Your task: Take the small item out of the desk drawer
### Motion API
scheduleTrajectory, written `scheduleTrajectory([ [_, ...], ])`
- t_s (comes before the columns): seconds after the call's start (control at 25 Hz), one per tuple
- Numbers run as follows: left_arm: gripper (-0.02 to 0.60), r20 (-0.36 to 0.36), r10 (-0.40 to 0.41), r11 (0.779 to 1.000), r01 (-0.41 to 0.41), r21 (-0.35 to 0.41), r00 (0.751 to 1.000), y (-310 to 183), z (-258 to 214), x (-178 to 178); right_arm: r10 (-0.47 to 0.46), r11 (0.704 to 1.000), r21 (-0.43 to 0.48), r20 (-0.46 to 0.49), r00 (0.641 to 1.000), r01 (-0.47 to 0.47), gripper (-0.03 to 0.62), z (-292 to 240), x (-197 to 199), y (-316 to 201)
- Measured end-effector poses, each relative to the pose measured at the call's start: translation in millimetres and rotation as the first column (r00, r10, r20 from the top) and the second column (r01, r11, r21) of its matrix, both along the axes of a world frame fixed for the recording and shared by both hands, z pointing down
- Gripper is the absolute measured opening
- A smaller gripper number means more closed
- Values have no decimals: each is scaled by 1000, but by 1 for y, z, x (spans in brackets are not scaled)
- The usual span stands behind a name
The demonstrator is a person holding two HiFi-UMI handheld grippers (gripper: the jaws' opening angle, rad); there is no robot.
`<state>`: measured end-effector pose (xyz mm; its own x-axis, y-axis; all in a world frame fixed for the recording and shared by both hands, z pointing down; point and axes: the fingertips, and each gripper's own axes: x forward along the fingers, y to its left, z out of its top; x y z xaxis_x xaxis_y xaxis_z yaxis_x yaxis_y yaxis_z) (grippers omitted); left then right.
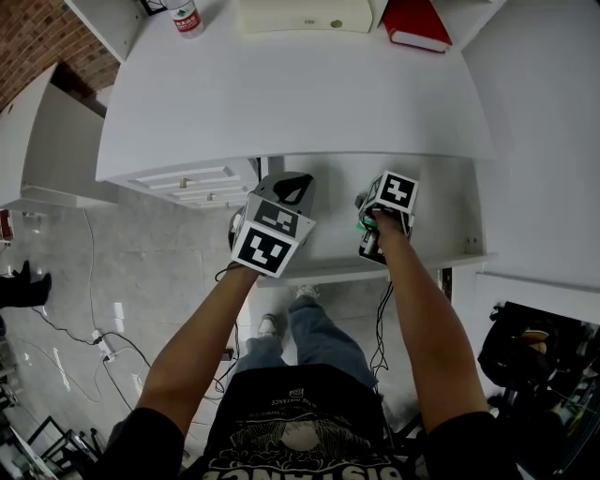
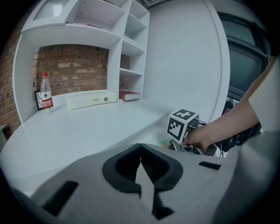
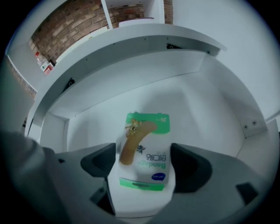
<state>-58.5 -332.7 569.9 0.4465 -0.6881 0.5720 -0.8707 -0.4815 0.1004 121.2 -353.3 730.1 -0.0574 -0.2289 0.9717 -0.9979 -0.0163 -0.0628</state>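
Observation:
A small white and green bandage box (image 3: 144, 153) lies in the open white desk drawer (image 3: 210, 109), between the two dark pads of my right gripper (image 3: 143, 168). Both pads touch its sides, so the gripper is shut on it. In the head view the right gripper (image 1: 367, 216) reaches down into the drawer (image 1: 445, 211), and only a green edge of the box (image 1: 359, 224) shows. My left gripper (image 1: 291, 190) hovers at the drawer's left end. Its jaws are shut on nothing (image 2: 141, 165), and it looks over the desktop towards the right gripper's marker cube (image 2: 181, 124).
On the white desktop (image 1: 291, 94) stand a water bottle (image 1: 186, 17), a long cream box (image 1: 300, 14) and a red book (image 1: 417, 23) at the back. A side unit with ribbed drawer fronts (image 1: 187, 180) sits left of the open drawer. Cables trail on the tiled floor.

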Motion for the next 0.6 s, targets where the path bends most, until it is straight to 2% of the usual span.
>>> scheduleTrajectory([
  [0.28, 5, 6, 6, 1000, -6, 0, 1000, 3, 0, 0, -27, 1000, -11, -22, 999, 26, 394, 2, -1, 2],
  [0.6, 5, 15, 9, 1000, -9, -5, 1000, 3, 0, -1, -39, 999, -13, -16, 999, 39, 357, 1, -1, 2],
])
